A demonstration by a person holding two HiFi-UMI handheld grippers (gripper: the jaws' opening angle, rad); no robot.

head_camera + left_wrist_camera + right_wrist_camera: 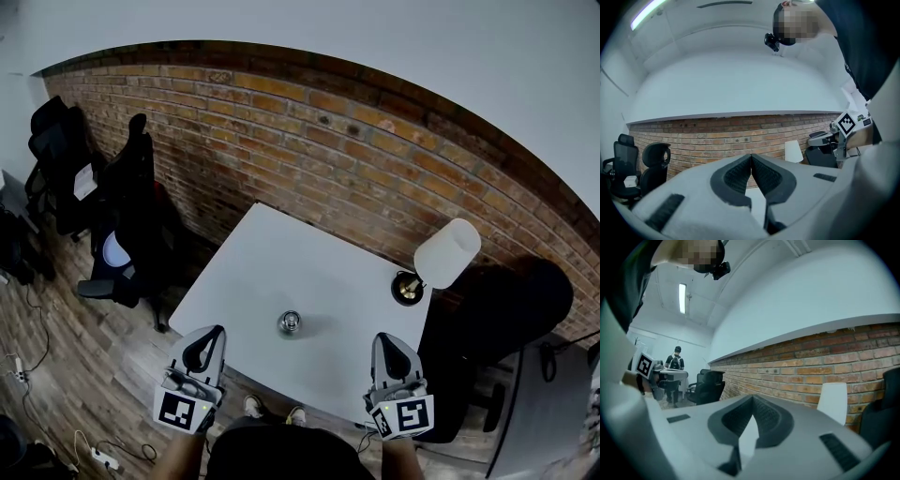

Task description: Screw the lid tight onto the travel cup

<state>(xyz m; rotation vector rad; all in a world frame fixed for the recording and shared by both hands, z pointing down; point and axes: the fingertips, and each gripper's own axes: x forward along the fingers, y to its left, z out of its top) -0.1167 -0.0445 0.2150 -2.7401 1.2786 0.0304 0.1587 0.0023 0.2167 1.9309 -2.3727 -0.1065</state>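
Left gripper [206, 345]: grey two-jaw tool with black ribbed pads. The pads are pressed together with nothing between them. It is held off the near left corner of the table, clear of it.
Right gripper [389, 345]: same build. The jaws are closed pad against pad, with nothing held. It is held off the near right edge of the table.
Marker cubes: one sits on the back of each gripper, close to the person's hands.
Small silvery round travel cup [291, 323]: stands upright on the table near its front edge. It is between the two grippers and apart from both. Seen from straight above, so I cannot tell how its lid sits.
White square table [262, 262]: its far edge stands close to the wall.
Table lamp with white shade [447, 253]: stands at the table's right edge on a dark round base, well apart from the cup.
Red-brown brick wall [328, 150]: runs behind the table, with white wall above it.
Black office chairs [127, 216]: grouped on the wooden floor to the left of the table.
Person in the background [675, 362]: small in the right gripper view, at a distant desk.
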